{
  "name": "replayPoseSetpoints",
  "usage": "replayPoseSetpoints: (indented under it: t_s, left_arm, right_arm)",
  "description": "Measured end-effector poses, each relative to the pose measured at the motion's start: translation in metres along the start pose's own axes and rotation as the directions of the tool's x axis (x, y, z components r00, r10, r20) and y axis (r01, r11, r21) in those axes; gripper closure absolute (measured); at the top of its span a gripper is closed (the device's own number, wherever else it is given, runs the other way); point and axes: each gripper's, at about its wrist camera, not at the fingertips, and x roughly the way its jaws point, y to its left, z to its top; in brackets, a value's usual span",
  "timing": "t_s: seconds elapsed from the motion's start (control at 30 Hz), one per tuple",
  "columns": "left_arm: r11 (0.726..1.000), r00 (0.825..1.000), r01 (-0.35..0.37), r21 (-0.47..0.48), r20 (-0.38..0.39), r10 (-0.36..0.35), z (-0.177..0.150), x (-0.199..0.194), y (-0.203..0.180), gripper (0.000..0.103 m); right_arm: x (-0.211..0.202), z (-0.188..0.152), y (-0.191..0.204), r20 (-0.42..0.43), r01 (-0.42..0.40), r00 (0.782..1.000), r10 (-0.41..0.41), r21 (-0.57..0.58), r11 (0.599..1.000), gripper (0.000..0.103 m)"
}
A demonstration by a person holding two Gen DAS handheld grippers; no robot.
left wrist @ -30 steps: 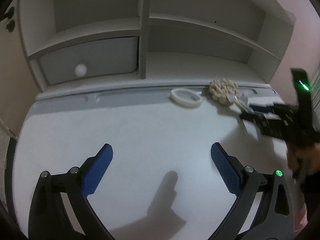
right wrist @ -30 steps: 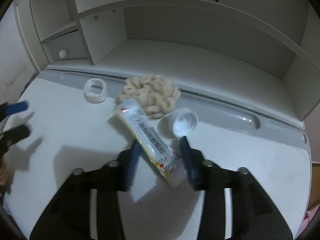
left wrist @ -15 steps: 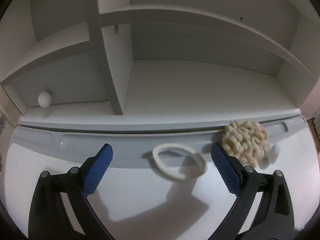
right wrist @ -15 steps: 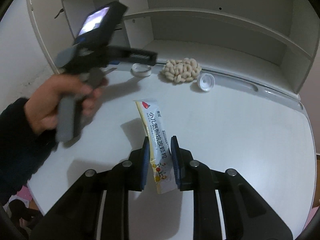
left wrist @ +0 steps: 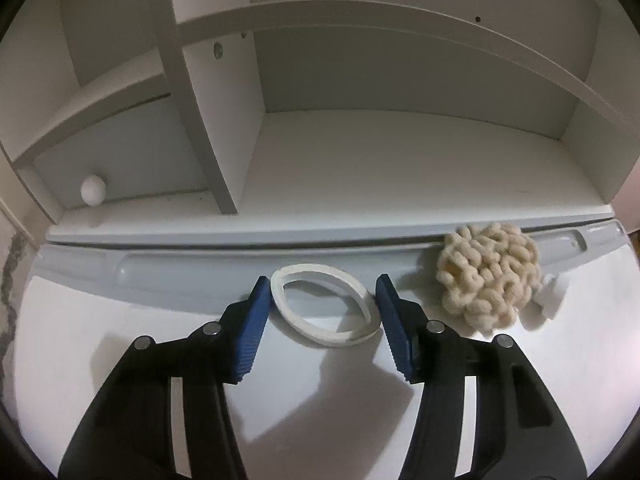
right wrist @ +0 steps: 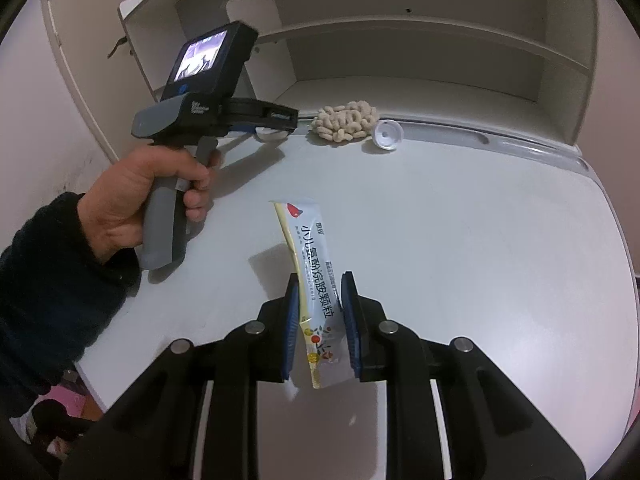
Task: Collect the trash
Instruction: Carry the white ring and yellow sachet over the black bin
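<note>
A white plastic ring [left wrist: 325,309] lies on the white desk by the grey back rail. My left gripper [left wrist: 322,300] brackets it, its blue pads [left wrist: 256,322] close on both sides; whether they touch the ring I cannot tell. In the right wrist view that gripper's body [right wrist: 208,96] hides most of the ring. My right gripper [right wrist: 320,300] is shut on a yellow-and-white sachet [right wrist: 312,276] and holds it above the desk. A beige knotted puff [left wrist: 488,276] lies right of the ring and also shows in the right wrist view [right wrist: 346,120]. A white bottle cap [right wrist: 386,133] lies beside it.
A white shelf unit [left wrist: 360,160] stands behind the grey rail [left wrist: 160,276], with an upright divider [left wrist: 200,120] and a drawer knob [left wrist: 93,190]. The person's left hand and dark sleeve [right wrist: 120,200] reach over the desk's left side. The desk's front edge [right wrist: 100,392] is at lower left.
My left gripper has moved forward to the ring and narrowed around it. My right gripper has lifted the sachet and drawn back from the puff and cap.
</note>
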Motion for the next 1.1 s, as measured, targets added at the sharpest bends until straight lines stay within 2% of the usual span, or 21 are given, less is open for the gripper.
replayPoseSetpoints:
  t_s: [0.1, 0.23, 0.33, 0.43, 0.47, 0.53, 0.57, 0.6, 0.63, 0.7, 0.73, 0.83, 0.87, 0.97, 1.03, 1.1]
  left_arm:
    - [1.000, 1.000, 0.003, 0.014, 0.003, -0.003, -0.009, -0.011, 0.000, 0.052]
    - [0.996, 0.998, 0.045, 0.080, 0.036, -0.048, -0.036, -0.051, -0.019, 0.053]
    - [0.980, 0.990, 0.118, 0.162, 0.062, -0.130, -0.063, -0.091, -0.053, 0.053]
    - [0.939, 0.966, 0.224, 0.261, 0.066, -0.249, -0.096, -0.131, -0.112, 0.053]
    - [0.918, 0.954, 0.259, 0.301, 0.068, -0.292, -0.110, -0.147, -0.133, 0.053]
    - [0.872, 0.928, 0.326, 0.366, 0.053, -0.369, -0.131, -0.176, -0.171, 0.053]
    - [0.837, 0.908, 0.373, 0.401, 0.027, -0.418, -0.146, -0.189, -0.200, 0.053]
    - [0.794, 0.884, 0.422, 0.438, -0.007, -0.467, -0.165, -0.203, -0.229, 0.053]
    - [0.765, 0.867, 0.454, 0.457, -0.028, -0.498, -0.179, -0.213, -0.246, 0.053]
    - [0.683, 0.815, 0.534, 0.499, -0.087, -0.573, -0.208, -0.229, -0.290, 0.053]
    - [0.630, 0.782, 0.574, 0.523, -0.123, -0.610, -0.226, -0.239, -0.314, 0.053]
    - [0.519, 0.721, 0.636, 0.571, -0.200, -0.663, -0.272, -0.253, -0.366, 0.053]
    - [0.496, 0.711, 0.647, 0.579, -0.221, -0.668, -0.282, -0.249, -0.374, 0.052]
    - [0.437, 0.691, 0.673, 0.597, -0.296, -0.659, -0.321, -0.241, -0.402, 0.053]
    - [0.423, 0.695, 0.672, 0.608, -0.321, -0.644, -0.333, -0.227, -0.414, 0.053]
    - [0.426, 0.704, 0.672, 0.606, -0.343, -0.622, -0.343, -0.217, -0.424, 0.053]
  right_arm:
    - [-0.016, -0.009, -0.005, 0.021, 0.022, 1.000, -0.023, 0.033, 0.999, 0.082]
    - [-0.050, -0.026, -0.027, 0.067, 0.095, 0.992, -0.103, 0.116, 0.989, 0.083]
    - [-0.084, -0.049, -0.054, 0.099, 0.192, 0.972, -0.215, 0.203, 0.960, 0.083]
    - [-0.123, -0.084, -0.088, 0.101, 0.289, 0.936, -0.336, 0.321, 0.902, 0.083]
    - [-0.136, -0.097, -0.098, 0.094, 0.318, 0.923, -0.372, 0.357, 0.879, 0.083]
    - [-0.165, -0.130, -0.122, 0.062, 0.398, 0.881, -0.468, 0.436, 0.807, 0.083]
    - [-0.180, -0.150, -0.136, 0.041, 0.424, 0.863, -0.503, 0.482, 0.767, 0.082]
    - [-0.189, -0.165, -0.146, 0.024, 0.431, 0.856, -0.516, 0.518, 0.739, 0.082]
    - [-0.201, -0.186, -0.159, -0.005, 0.445, 0.844, -0.536, 0.563, 0.696, 0.082]
    - [-0.217, -0.226, -0.180, -0.073, 0.495, 0.809, -0.583, 0.619, 0.610, 0.082]
    - [-0.222, -0.241, -0.189, -0.096, 0.502, 0.803, -0.588, 0.641, 0.581, 0.082]
    - [-0.226, -0.290, -0.220, -0.165, 0.500, 0.800, -0.577, 0.715, 0.489, 0.082]
    - [-0.224, -0.303, -0.232, -0.190, 0.504, 0.799, -0.570, 0.730, 0.462, 0.082]
    - [-0.211, -0.329, -0.259, -0.251, 0.514, 0.804, -0.539, 0.749, 0.418, 0.082]
    - [-0.201, -0.345, -0.274, -0.286, 0.517, 0.814, -0.505, 0.754, 0.406, 0.082]
    - [-0.191, -0.356, -0.286, -0.317, 0.517, 0.824, -0.470, 0.760, 0.394, 0.082]
